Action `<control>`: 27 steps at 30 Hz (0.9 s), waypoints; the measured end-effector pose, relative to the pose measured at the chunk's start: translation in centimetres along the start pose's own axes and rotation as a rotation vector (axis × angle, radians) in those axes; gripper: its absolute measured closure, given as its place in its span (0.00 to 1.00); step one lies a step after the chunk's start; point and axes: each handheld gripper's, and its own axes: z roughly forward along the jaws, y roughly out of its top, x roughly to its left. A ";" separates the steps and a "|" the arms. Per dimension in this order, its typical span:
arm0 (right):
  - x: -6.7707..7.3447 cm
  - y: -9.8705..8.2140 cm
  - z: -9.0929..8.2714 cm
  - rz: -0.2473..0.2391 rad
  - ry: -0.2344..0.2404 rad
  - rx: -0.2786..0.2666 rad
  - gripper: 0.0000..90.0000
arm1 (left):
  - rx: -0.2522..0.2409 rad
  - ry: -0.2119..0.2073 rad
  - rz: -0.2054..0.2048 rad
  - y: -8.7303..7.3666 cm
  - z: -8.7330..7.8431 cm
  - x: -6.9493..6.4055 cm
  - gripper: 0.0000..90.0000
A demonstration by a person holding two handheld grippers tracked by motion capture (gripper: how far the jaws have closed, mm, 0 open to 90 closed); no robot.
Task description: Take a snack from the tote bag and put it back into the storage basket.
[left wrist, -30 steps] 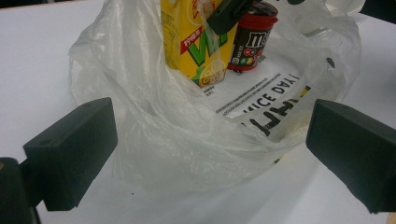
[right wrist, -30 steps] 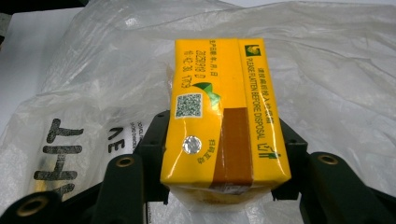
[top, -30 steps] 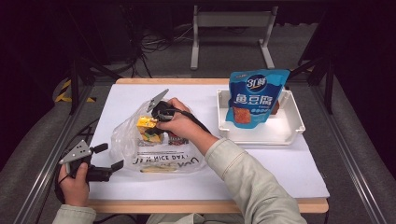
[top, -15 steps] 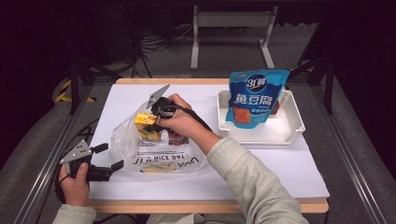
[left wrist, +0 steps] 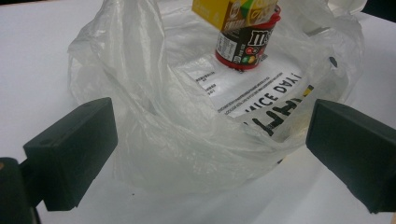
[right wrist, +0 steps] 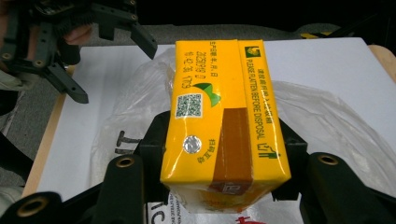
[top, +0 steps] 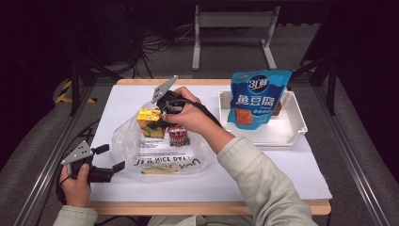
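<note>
White tabletop point(top: 291, 174); right tool point(right wrist: 219, 154) clamps glossy boxy carton point(right wrist: 223, 126); crinkly bag point(left wrist: 154, 116).

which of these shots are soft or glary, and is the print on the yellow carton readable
Right gripper view: the yellow carton is sharp, its print readable, with mild sheen on the foil. Left gripper view: the near tongs are blurred, and the plastic bag glares white. High view: table evenly lit, surroundings dark, carton print too small to read.

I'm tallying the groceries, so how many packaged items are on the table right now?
3: a yellow carton held in the right gripper above the bag, a red tub inside the bag, and a blue pouch upright in the white tray. More may be hidden.
</note>
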 end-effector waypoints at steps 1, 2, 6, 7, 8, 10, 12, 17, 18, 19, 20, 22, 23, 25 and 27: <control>0.1 0.0 -0.3 -0.002 -0.002 -0.004 0.57 | 0.002 -0.001 0.000 0.0 0.0 0.0 0.03; 0.1 0.1 -0.6 -0.006 -0.002 -0.005 0.57 | 0.002 -0.001 0.000 0.0 0.0 0.0 0.03; 0.4 0.0 -1.9 -0.009 0.002 -0.002 0.57 | -0.002 0.001 -0.002 0.1 0.0 0.0 0.03; 0.4 -0.1 -2.3 -0.008 -0.001 0.000 0.57 | -0.001 -0.002 -0.005 0.1 0.1 0.0 0.03; 0.4 -0.1 -2.5 -0.013 -0.003 0.002 0.57 | -0.002 -0.004 -0.001 0.1 0.2 0.1 0.03; 0.5 -0.2 -3.1 -0.018 -0.009 0.003 0.57 | 0.001 -0.005 0.001 0.2 0.3 0.1 0.03; 0.6 -0.3 -3.7 -0.016 -0.013 0.002 0.57 | 0.000 -0.008 -0.002 0.2 0.4 0.1 0.03; 0.8 -0.5 -5.1 -0.016 -0.027 -0.005 0.57 | 0.003 -0.013 0.003 0.4 0.6 0.2 0.03; 0.8 -0.5 -5.1 -0.016 -0.027 -0.005 0.57 | 0.003 -0.013 0.003 0.4 0.6 0.2 0.03; 0.7 -0.6 -5.5 -0.017 -0.034 -0.004 0.57 | 0.002 -0.016 0.004 0.4 0.8 0.2 0.03; 0.8 -0.7 -5.7 -0.013 -0.038 0.000 0.57 | 0.001 -0.019 0.008 0.5 0.9 0.2 0.03; 0.8 -0.8 -6.0 -0.013 -0.047 0.000 0.57 | 0.000 -0.020 0.001 0.5 0.9 0.2 0.03; 0.8 -0.9 -6.2 -0.013 -0.049 0.000 0.57 | 0.002 -0.019 0.003 0.5 1.0 0.2 0.03; 0.7 -1.1 -6.7 -0.004 -0.057 -0.003 0.57 | 0.007 -0.019 0.009 0.6 1.1 0.3 0.03; 0.7 -1.2 -7.2 -0.009 -0.062 -0.003 0.57 | 0.003 -0.021 0.006 0.6 1.2 0.3 0.03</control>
